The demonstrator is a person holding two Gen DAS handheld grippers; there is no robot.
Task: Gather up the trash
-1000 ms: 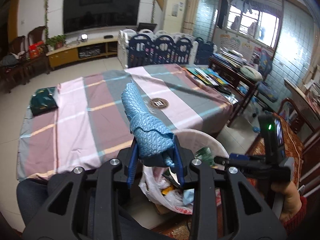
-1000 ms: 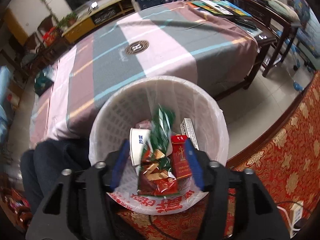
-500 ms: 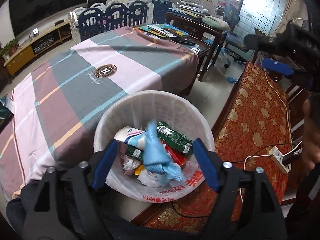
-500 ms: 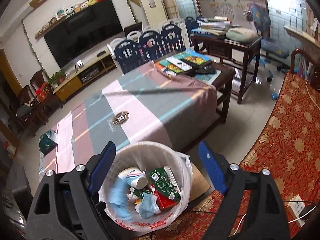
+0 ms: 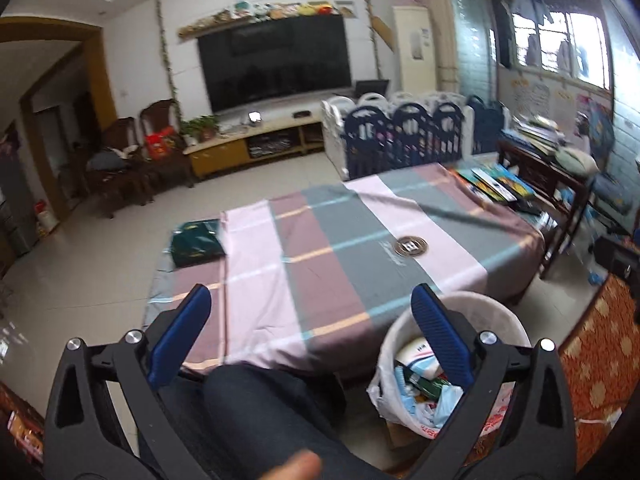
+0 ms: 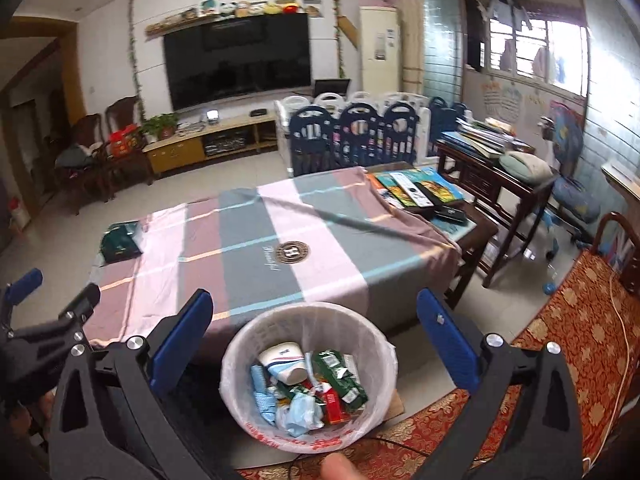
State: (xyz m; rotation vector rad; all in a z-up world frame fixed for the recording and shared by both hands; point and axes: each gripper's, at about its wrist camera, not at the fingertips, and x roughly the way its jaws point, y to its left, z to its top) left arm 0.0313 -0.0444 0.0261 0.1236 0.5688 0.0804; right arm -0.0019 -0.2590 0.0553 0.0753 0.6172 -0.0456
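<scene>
The striped table (image 6: 256,240) lay bare across its middle, giving open passage above it; only a dark green bag (image 6: 120,242) at its far left corner and books (image 6: 416,188) at its far right edge stood there. The waste bin (image 6: 308,312) pressed against the table's near edge, its mouth unobstructed from above. A playpen fence (image 6: 352,136) closed off the far side.

Walls: white, large black wall-mounted television (image 6: 239,58) | Floor: pale glossy tiles (image 5: 80,280) | Furniture: low wooden TV cabinet (image 6: 208,142), dark carved wooden chairs (image 5: 132,160), navy-and-white plastic playpen fence (image 6: 352,132), worktop under pink-grey striped cloth (image 6: 256,240) | Light: daylight through barred window (image 6: 532,56) at right.
</scene>
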